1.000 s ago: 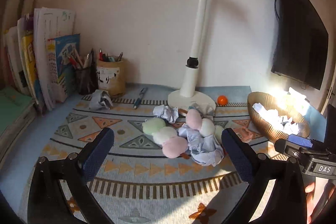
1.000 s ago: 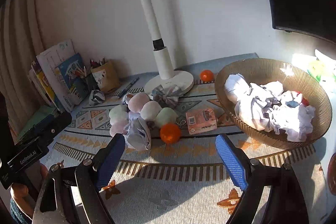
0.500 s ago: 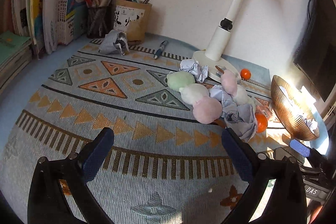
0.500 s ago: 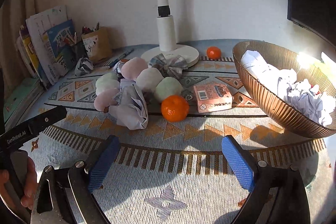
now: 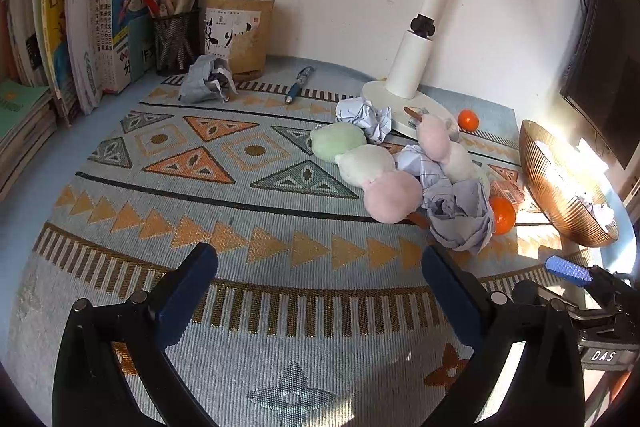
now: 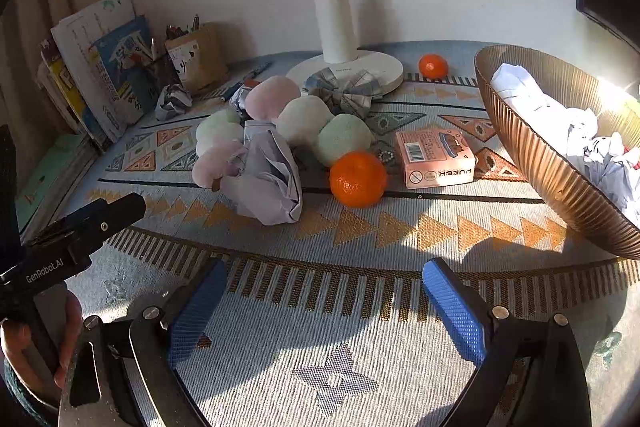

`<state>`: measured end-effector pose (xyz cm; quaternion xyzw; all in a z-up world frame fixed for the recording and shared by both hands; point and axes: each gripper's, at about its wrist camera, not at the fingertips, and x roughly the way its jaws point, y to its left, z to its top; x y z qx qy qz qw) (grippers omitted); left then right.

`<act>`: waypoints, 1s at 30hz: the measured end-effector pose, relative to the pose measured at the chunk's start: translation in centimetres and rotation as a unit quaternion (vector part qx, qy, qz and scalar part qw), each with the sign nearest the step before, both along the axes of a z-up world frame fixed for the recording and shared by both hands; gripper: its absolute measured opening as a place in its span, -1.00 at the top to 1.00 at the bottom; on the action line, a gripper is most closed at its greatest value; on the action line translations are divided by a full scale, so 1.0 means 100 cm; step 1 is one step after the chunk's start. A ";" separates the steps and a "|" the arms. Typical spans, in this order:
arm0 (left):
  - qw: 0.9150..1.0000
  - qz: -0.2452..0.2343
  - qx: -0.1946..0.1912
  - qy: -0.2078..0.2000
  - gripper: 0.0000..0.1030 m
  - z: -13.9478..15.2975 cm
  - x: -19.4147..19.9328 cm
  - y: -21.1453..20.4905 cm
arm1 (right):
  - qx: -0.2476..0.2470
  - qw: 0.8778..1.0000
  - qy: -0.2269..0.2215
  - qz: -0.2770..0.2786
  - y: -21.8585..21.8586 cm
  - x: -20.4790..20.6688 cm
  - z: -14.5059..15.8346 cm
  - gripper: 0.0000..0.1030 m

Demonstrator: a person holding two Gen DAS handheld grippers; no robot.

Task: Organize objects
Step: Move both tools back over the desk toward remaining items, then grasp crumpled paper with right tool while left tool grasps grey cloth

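Here both claws hang released and empty, the right claw [image 6: 324,311] having just spread wider over the patterned mat [image 6: 360,291]. Ahead lies crumpled paper [image 6: 272,183] beside a tangerine [image 6: 357,179]; take one cleanly, then carry it right to the bowl [image 6: 548,167].

**Both grippers wide apart over the patterned mat**

The left gripper [image 5: 318,277] tilts down toward the patterned mat [image 5: 248,267], its dark blue pads spread wide with nothing between them. The right gripper [image 6: 324,291] tilts down over the same mat beside it; its jaws have just been opening and now stand wide, bright blue pads [image 6: 454,311] clear of everything. A hand [image 6: 36,343] grips the left gripper's handle at the mat's near left edge.
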<state>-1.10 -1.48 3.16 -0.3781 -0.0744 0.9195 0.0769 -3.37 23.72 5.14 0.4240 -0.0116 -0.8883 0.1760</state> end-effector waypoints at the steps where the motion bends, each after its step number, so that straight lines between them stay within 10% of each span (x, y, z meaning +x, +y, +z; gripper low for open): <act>1: 1.000 -0.005 0.001 -0.014 -0.99 0.002 -0.003 -0.003 | -0.007 1.000 -0.010 0.009 -0.002 0.000 0.003 -0.91; 7: 0.998 0.028 0.041 -0.025 -0.99 0.029 -0.047 -0.056 | 0.005 0.999 -0.018 0.042 -0.032 -0.020 0.026 -0.91; 12: 0.994 0.105 0.006 0.005 -0.99 0.026 -0.115 -0.095 | 0.009 1.000 0.020 0.020 -0.051 -0.050 0.027 -0.91; 21: 0.994 0.100 -0.030 -0.042 -0.97 -0.011 -0.203 -0.092 | 0.051 0.996 0.065 0.017 -0.062 -0.051 0.004 -0.84; 24: 0.993 0.094 -0.046 -0.063 -0.16 -0.019 -0.216 -0.085 | 0.083 0.993 0.077 0.015 -0.070 -0.051 0.002 -0.50; 26: 0.993 0.089 -0.048 -0.057 0.13 -0.017 -0.215 -0.083 | 0.080 0.993 0.080 0.030 -0.071 -0.047 0.001 0.17; 30: 0.995 0.074 -0.062 -0.029 0.15 0.000 -0.185 -0.073 | 0.080 0.992 0.090 0.040 -0.071 -0.041 0.003 0.25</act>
